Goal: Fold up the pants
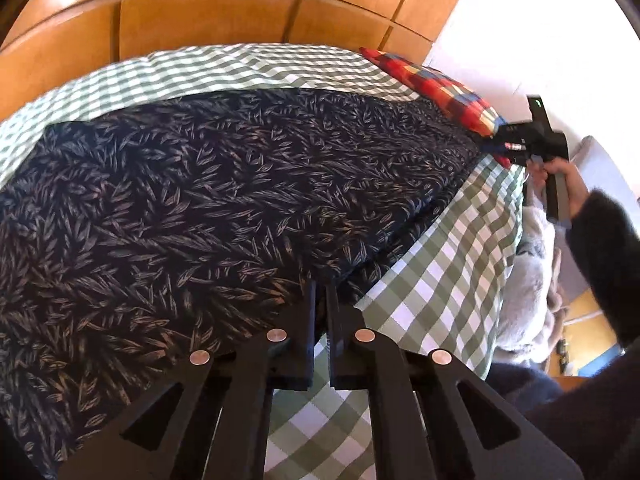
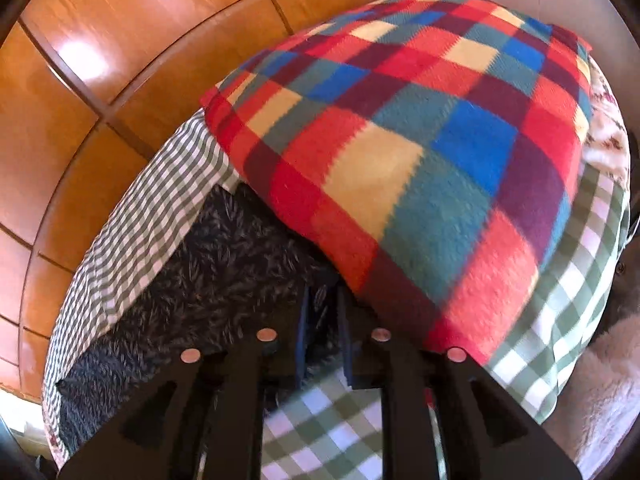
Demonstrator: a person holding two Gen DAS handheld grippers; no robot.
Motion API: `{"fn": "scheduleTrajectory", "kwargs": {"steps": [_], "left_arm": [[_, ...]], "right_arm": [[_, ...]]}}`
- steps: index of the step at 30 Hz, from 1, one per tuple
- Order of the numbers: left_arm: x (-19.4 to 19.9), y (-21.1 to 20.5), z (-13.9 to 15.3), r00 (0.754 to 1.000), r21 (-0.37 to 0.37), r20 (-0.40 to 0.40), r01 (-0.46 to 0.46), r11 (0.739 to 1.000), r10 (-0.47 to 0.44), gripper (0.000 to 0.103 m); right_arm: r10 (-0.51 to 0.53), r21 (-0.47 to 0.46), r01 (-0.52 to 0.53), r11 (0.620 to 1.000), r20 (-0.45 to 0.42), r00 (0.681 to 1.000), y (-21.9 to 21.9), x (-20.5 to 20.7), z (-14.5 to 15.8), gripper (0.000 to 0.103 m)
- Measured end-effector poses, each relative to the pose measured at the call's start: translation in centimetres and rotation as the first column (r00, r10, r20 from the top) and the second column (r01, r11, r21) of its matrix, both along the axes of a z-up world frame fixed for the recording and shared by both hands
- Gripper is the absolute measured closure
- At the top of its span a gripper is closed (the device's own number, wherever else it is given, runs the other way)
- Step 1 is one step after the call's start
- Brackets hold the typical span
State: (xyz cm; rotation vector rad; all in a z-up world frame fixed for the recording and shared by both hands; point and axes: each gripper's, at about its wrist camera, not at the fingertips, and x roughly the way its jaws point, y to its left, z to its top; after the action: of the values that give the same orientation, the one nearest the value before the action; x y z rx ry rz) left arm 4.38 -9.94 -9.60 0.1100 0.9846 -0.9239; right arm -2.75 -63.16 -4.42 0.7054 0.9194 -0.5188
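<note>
Pants point(image 1: 192, 200) in dark navy with a pale leaf print lie spread flat over a green-and-white checked bed cover point(image 1: 432, 280). At their near hem the left gripper point(image 1: 321, 292) has its jaws drawn narrow, pinching the fabric edge. At the far end the right gripper point(image 2: 322, 308) likewise grips a fold of the same cloth between nearly closed jaws, just beside a red, blue and yellow plaid pillow point(image 2: 420, 128). Orange wooden panels point(image 1: 200, 8) stand behind the bed.
</note>
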Motion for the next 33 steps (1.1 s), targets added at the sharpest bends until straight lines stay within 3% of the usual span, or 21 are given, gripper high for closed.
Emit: {"fn": "scheduleTrajectory", "kwargs": {"steps": [3, 7, 11, 15, 22, 25, 27, 31, 33], "left_arm": [[0.3, 0.4, 0.0, 1.0, -0.016, -0.013, -0.007, 1.0, 0.007, 0.1], [0.2, 0.0, -0.2, 1.0, -0.009, -0.004, -0.016, 1.0, 0.016, 0.1], [0.2, 0.4, 0.1, 0.999, -0.044, -0.012, -0.034, 0.998, 0.033, 0.1], [0.0, 0.7, 0.5, 0.999, -0.049, 0.005, -0.032, 0.998, 0.032, 0.1], [-0.1, 0.8, 1.0, 0.999, -0.053, 0.03, -0.029, 0.998, 0.03, 0.1], [-0.2, 0.7, 1.2, 0.999, -0.045, 0.04, -0.02, 0.999, 0.021, 0.1], [-0.3, 0.9, 1.3, 0.999, -0.047, 0.042, -0.015, 0.999, 0.016, 0.1], [-0.3, 1.3, 0.6, 1.0, -0.025, 0.017, -0.012, 1.0, 0.012, 0.1], [-0.2, 1.1, -0.3, 1.0, -0.001, -0.02, 0.001, 1.0, -0.001, 0.1]], "right_arm": [[0.016, 0.056, -0.018, 0.998, 0.039, 0.999, 1.1, -1.9, 0.1, 0.08], [0.088, 0.143, -0.106, 0.984, 0.128, 0.988, 4.3, -3.3, 0.7, 0.08], [0.147, 0.287, -0.206, 0.935, 0.215, 0.966, 7.9, -2.8, -0.2, 0.08], [0.179, 0.354, -0.248, 0.902, 0.216, 0.96, 10.6, -1.8, -1.9, 0.08], [0.141, 0.424, -0.222, 0.878, 0.214, 0.967, 12.2, -0.6, -3.7, 0.077], [0.131, 0.425, -0.222, 0.877, 0.232, 0.964, 11.9, -0.3, -3.8, 0.08], [0.128, 0.392, -0.21, 0.896, 0.224, 0.966, 11.9, 0.1, -3.5, 0.098], [0.181, 0.294, -0.253, 0.922, 0.248, 0.952, 12.6, 0.1, -0.8, 0.1], [0.207, 0.271, -0.264, 0.926, 0.22, 0.953, 12.8, 0.0, -0.7, 0.1]]}}
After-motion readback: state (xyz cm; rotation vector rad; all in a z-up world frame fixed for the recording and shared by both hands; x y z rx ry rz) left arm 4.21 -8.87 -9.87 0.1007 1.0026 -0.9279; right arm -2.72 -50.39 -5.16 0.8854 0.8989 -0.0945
